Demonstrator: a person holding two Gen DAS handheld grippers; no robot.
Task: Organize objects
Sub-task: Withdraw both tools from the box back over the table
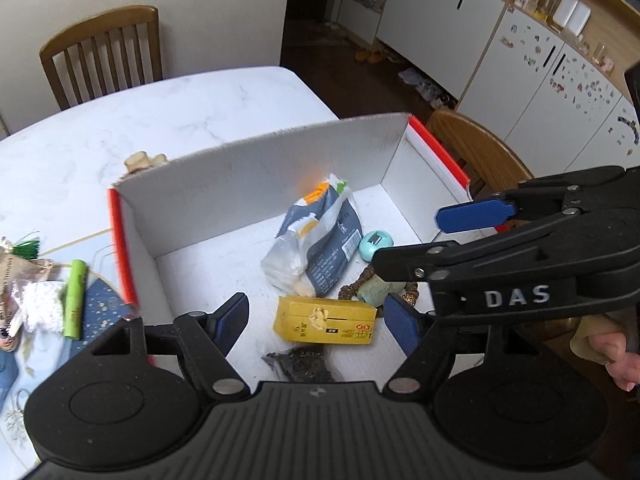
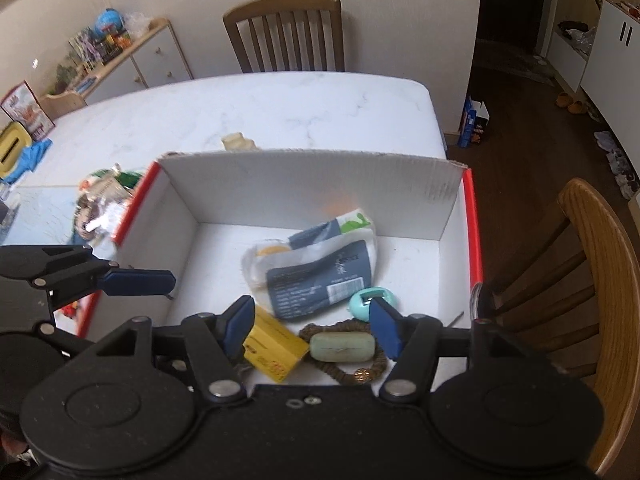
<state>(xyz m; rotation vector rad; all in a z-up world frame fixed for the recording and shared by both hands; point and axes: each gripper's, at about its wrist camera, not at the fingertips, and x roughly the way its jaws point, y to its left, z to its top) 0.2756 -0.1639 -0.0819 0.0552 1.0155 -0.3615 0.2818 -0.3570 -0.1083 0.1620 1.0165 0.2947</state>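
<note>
A white cardboard box with red edges (image 1: pixel 224 196) (image 2: pixel 304 192) stands on the marble table. Inside lie a grey and white snack bag (image 1: pixel 320 248) (image 2: pixel 316 272), a yellow carton (image 1: pixel 326 320) (image 2: pixel 272 350), a teal round object (image 1: pixel 375 243) (image 2: pixel 372 300), a pale green bar on a brown bead bracelet (image 2: pixel 342 346) and a dark clump (image 1: pixel 300 362). My left gripper (image 1: pixel 316 324) is open and empty over the yellow carton. My right gripper (image 2: pixel 312 328) is open and empty over the box's near side; it also shows in the left wrist view (image 1: pixel 444 240).
Left of the box lie a green tube (image 1: pixel 75 300), a white lacy bundle (image 1: pixel 40 308) and a blue patterned cloth (image 1: pixel 100 308). A beige figure (image 2: pixel 238 141) sits behind the box. Wooden chairs stand at the far side (image 2: pixel 284 32) and right (image 2: pixel 592 280).
</note>
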